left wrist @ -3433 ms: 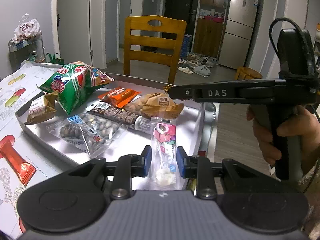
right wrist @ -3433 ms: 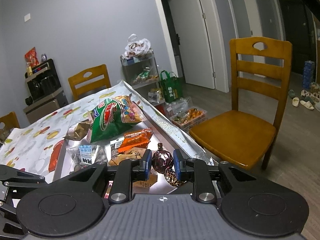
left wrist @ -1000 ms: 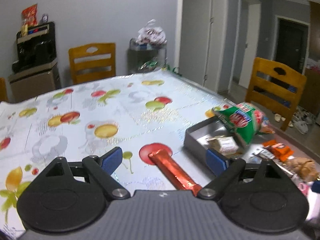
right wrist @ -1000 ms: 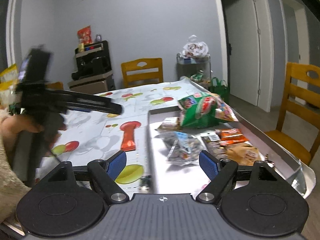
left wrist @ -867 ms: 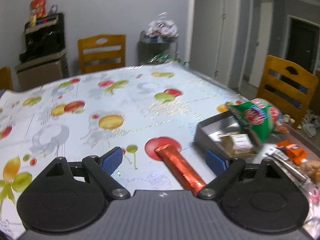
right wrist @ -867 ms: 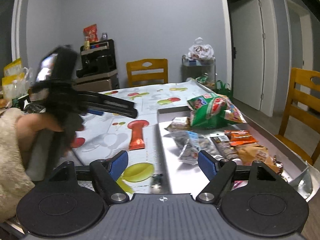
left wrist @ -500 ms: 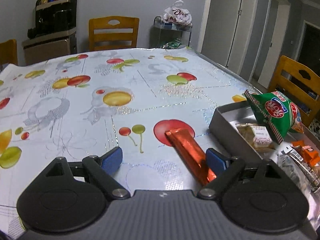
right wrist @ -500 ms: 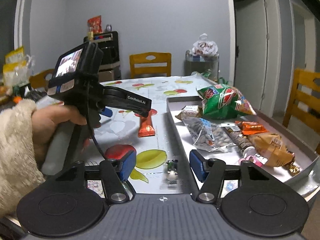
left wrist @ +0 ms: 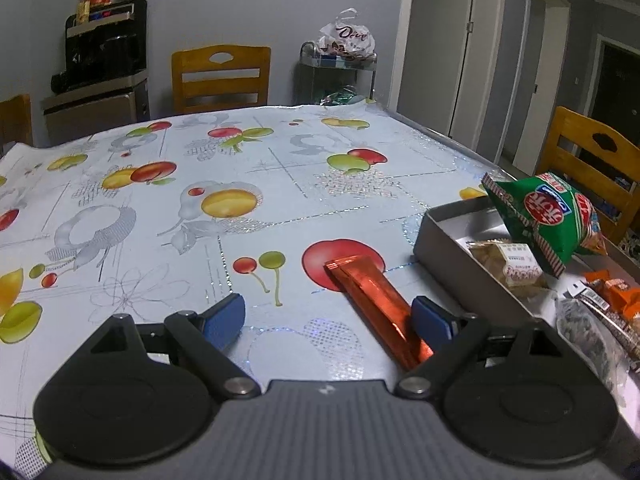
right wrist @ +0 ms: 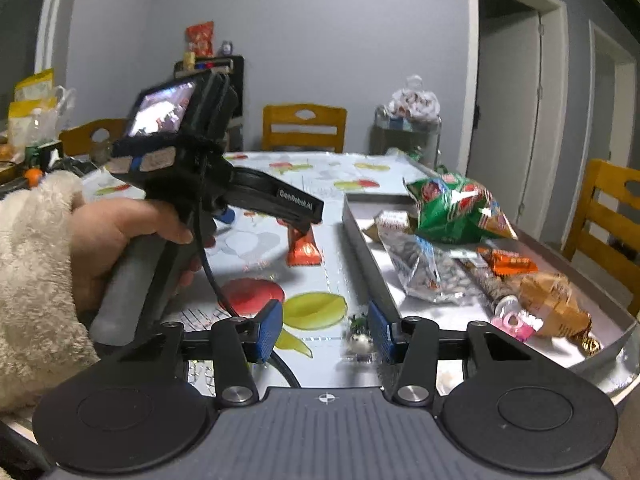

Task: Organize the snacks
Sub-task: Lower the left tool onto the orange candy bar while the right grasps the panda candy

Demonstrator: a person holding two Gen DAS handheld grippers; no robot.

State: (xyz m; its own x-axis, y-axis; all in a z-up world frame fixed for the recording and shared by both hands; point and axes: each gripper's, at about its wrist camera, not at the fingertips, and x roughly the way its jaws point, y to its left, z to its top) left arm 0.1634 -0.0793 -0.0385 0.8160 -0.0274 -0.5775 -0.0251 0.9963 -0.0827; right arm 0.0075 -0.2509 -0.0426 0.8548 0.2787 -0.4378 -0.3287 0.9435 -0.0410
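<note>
An orange-red foil snack bar (left wrist: 372, 300) lies on the fruit-print tablecloth, just left of the grey metal tray (left wrist: 448, 256). My left gripper (left wrist: 328, 320) is open wide, low over the cloth, and the bar's near end lies by the right fingertip. The bar also shows in the right wrist view (right wrist: 304, 250), partly behind the left gripper's body (right wrist: 224, 188). My right gripper (right wrist: 324, 332) is open and empty near the table's front edge, with a small wrapped candy (right wrist: 360, 338) on the cloth between its fingertips. The tray (right wrist: 368, 276) holds a green chip bag (right wrist: 452, 208) and several other snack packs.
Wooden chairs stand at the far side (left wrist: 220, 76) and at the right (left wrist: 592, 168) of the table. A metal rack with a white bag (left wrist: 344, 60) stands by the wall. A dark appliance (left wrist: 104, 52) sits at the back left. The tray's near corner reaches the table's front right edge (right wrist: 608, 356).
My left gripper has let go of its pink packet, swung left off the tray and come down beside the orange-red bar. My right gripper has released its chocolate ball and drawn back to the table's front edge.
</note>
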